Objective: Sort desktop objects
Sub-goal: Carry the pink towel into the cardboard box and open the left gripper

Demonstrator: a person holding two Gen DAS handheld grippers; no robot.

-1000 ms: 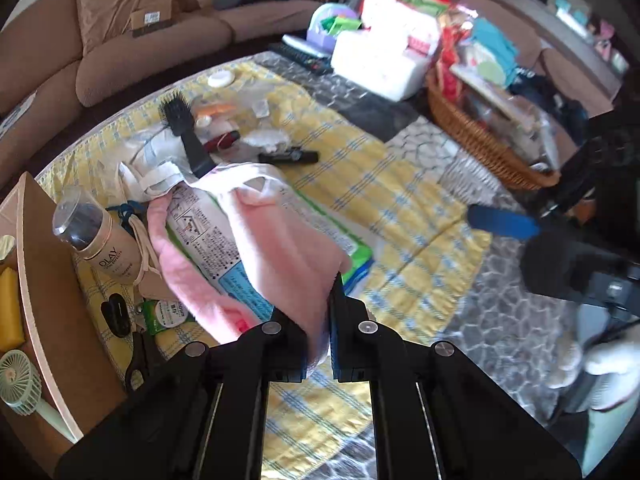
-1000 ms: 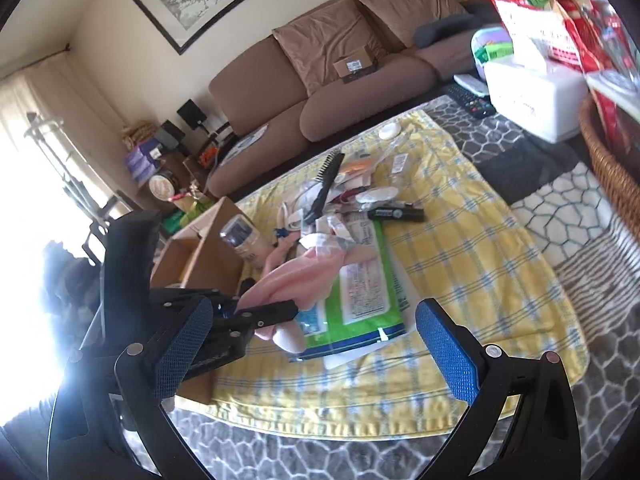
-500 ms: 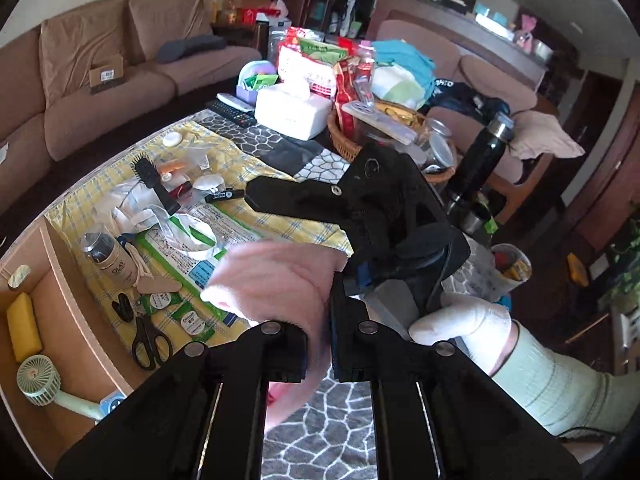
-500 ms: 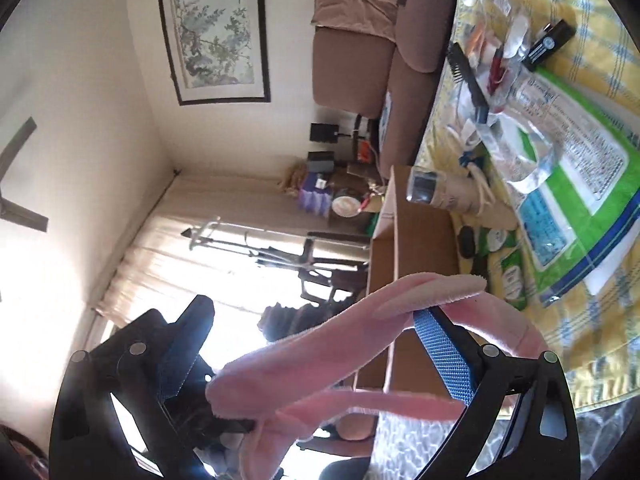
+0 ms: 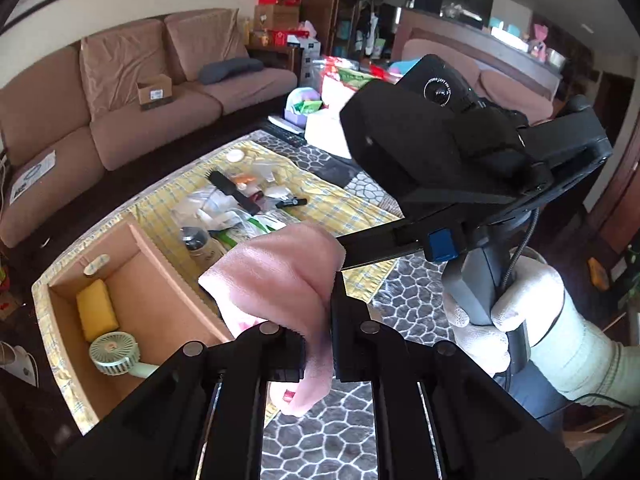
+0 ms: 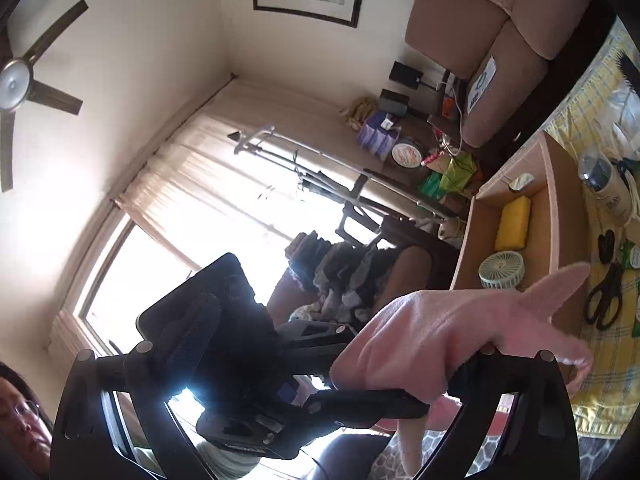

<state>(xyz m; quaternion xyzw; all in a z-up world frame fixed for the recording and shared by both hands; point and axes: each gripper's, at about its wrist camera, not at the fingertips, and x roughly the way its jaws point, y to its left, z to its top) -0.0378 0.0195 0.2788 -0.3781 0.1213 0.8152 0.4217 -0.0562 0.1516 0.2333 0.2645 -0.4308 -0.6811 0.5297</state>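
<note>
Left wrist view: the left gripper [image 5: 318, 320] has its fingers drawn narrow and clamped on a pink cloth [image 5: 280, 272], which bunches above the fingertips and hangs in a tail below them. A finger of the right gripper [image 6: 316, 356] reaches in from the side and meets the cloth just beyond the left fingertips. A gloved hand [image 5: 500, 320] holds that gripper's handle. The cardboard box [image 5: 168, 264], with a yellow sponge [image 5: 96, 310] and a small fan [image 5: 114, 354] inside, lies below and to the left of the fingers. The cluttered yellow checked cloth [image 5: 320, 196] lies well beyond them.

The likeliest trouble is a snag. The cloth lies over one right finger while the left pair grips it, so pulling the hands apart could drag it out of the narrow pinch. Only a fold appears to be caught, and the loose tail could also catch the box wall or fall short of it.

The right wrist view shows what the left one hides. The right fingers stand wide apart and clamp nothing. The cloth is draped across the right-hand finger, with a free corner pointing toward the box. Scissors [image 6: 604, 300] lie beyond that finger, near the box. Only the left wrist view shows the pinch itself and the tail under it.
</note>
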